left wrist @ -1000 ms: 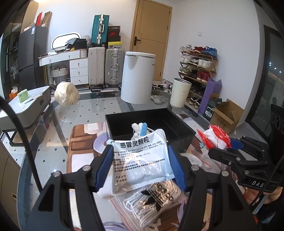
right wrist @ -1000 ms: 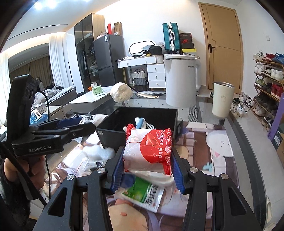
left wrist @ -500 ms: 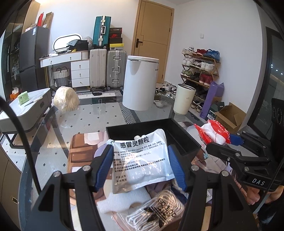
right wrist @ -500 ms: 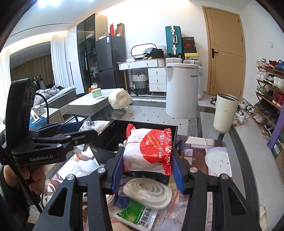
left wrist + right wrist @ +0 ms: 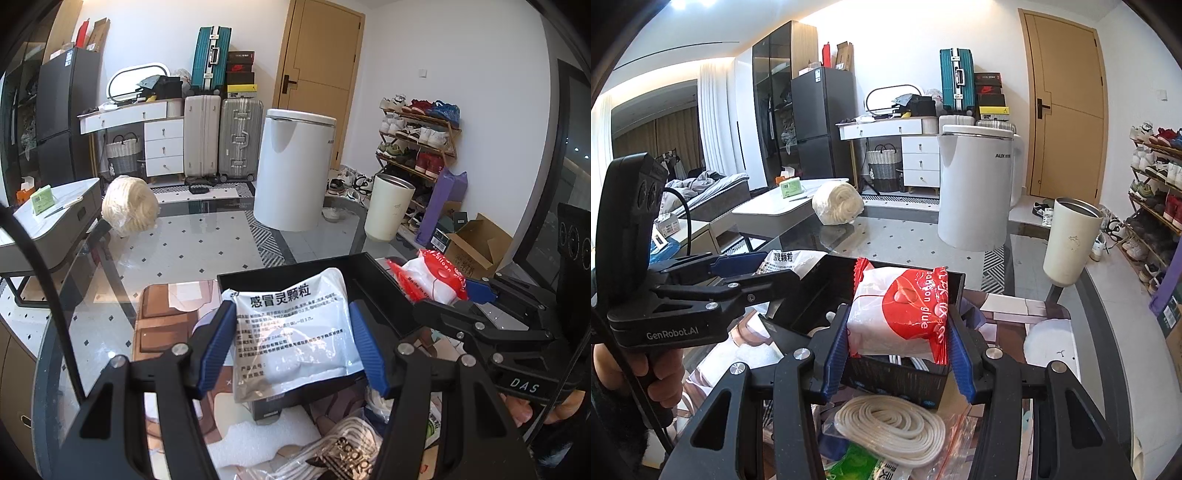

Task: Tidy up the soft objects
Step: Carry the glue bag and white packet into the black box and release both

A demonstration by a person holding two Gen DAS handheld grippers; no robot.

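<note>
Both grippers are loaded and raised at the black bin (image 5: 373, 280), so the step in hand looks like the drop-off. The left gripper (image 5: 293, 347) pinches a silver sachet (image 5: 295, 332) between its blue pads, held in front of the bin's near wall. The right gripper (image 5: 895, 350) is clamped on a red-and-white packet (image 5: 901, 314) over the bin's (image 5: 897, 376) near edge.

The next move probably calls for carrying each pack forward until it hangs clear over the opening, then letting the jaws spread. Both packs are limp, so they may catch on the rim or fold when released.

The two grippers sit close side by side at the bin, so one should go first or they may knock together. A few items already lie in the bin, though how full it is cannot be told.

Below the grippers, more soft goods wait on the table (image 5: 177, 258): a bagged white cord (image 5: 890, 432), a green packet (image 5: 857, 461), a striped bag (image 5: 332, 454) and white foam (image 5: 258, 439). Farther along the table stand a pale yarn-like bundle (image 5: 129, 206), a white bin (image 5: 295, 170) and a cream cup (image 5: 388, 206), all well apart from the work.
</note>
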